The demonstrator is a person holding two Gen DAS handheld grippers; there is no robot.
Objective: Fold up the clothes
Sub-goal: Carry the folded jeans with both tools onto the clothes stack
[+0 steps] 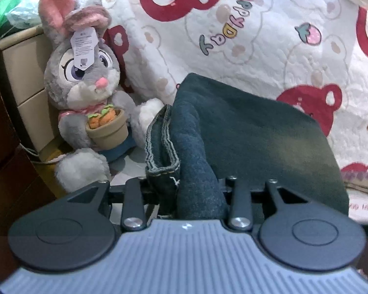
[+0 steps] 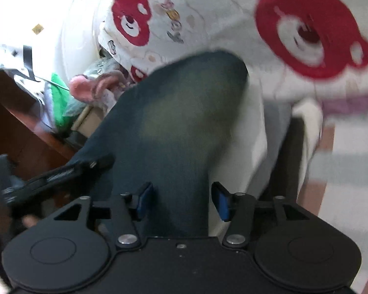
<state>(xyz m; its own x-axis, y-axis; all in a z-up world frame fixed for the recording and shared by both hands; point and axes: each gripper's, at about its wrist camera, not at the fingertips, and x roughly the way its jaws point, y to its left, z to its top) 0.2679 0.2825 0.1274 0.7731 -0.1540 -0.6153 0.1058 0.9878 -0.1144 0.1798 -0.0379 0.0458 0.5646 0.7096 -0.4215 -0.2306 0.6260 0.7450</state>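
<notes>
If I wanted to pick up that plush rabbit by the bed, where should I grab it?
Probably by an ear: the upright pink-lined ear of the rabbit stands clear above its head, thin enough for two fingers. Come from above or the front. Its body is bulky, it leans back on the blanket, and a cabinet crowds its other side.

Even indoor light fills my left view, sharp on the plush rabbit (image 1: 85, 78) and the bear-print quilt (image 1: 257, 36), though the fisheye bends its edges and darkens its corners. My right view is smeared by motion blur; glare blows out its upper left, and the jeans (image 2: 179, 122) look soft.
</notes>
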